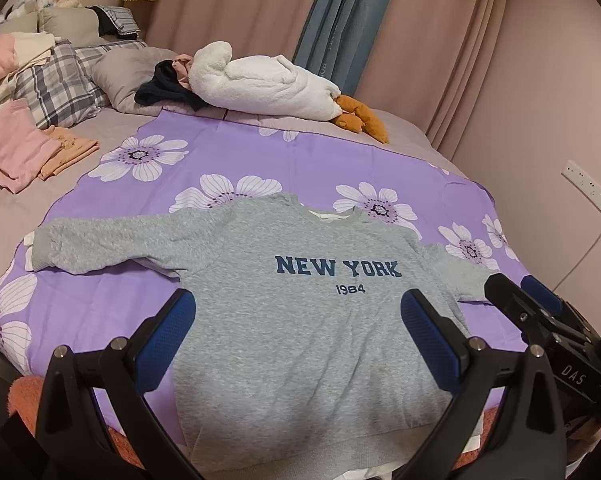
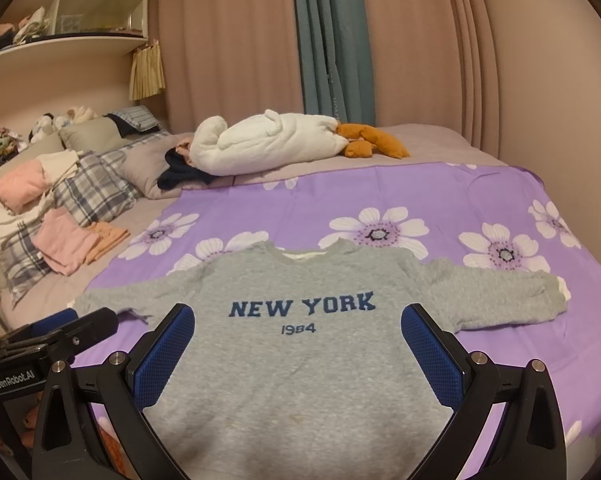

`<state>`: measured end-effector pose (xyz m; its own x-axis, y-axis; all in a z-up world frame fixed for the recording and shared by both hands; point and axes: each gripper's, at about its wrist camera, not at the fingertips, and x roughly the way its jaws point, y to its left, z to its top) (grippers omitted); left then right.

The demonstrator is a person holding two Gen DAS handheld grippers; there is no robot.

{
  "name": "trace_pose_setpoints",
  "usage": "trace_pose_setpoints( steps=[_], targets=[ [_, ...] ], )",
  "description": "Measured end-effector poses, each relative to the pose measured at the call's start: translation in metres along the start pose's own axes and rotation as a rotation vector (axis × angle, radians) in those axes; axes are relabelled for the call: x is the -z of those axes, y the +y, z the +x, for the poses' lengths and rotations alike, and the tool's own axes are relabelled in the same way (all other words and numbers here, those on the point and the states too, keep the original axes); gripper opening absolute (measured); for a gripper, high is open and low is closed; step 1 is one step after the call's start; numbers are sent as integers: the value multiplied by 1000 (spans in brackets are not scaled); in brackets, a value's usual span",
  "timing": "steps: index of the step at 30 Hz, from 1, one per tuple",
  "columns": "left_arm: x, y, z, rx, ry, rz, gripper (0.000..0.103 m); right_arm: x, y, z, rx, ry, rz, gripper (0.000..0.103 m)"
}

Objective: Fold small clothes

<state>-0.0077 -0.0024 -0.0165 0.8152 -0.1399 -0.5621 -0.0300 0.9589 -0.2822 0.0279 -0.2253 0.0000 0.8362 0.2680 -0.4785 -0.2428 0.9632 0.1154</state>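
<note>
Grey "NEW YORK 1984" cotton sweatshirt (image 1: 300,320) lies flat on the purple flowered bed sheet (image 1: 320,168), near its front edge.
Left wrist view: left gripper (image 1: 298,340) spread wide above it, empty. Right wrist view: right gripper (image 2: 296,344) equally wide, holding nothing.

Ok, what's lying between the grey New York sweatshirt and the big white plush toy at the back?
Only bare purple flowered sheet between the sweatshirt and the white plush toy; both wrist views show it.

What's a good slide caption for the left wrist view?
Open left gripper hovering over a grey sweatshirt spread flat on a purple floral sheet, sleeves out.
</note>
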Motion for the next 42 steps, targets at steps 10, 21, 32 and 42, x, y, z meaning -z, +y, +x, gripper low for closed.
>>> trace_pose_setpoints(
  steps=[10,21,32,42],
  targets=[
    [1,2,1,-1,4,-5,103,2,-1,0,6,3,0,102],
    [1,2,0,11,3,-2,103,3,-4,2,2,3,1,102],
    [-1,-1,-3,36,-1,-4,103,4,-4,1,-3,-1,-1,102],
    [-1,-1,-4,39,-1,-4,103,4,-3,1,2,2,-4,102]
  ],
)
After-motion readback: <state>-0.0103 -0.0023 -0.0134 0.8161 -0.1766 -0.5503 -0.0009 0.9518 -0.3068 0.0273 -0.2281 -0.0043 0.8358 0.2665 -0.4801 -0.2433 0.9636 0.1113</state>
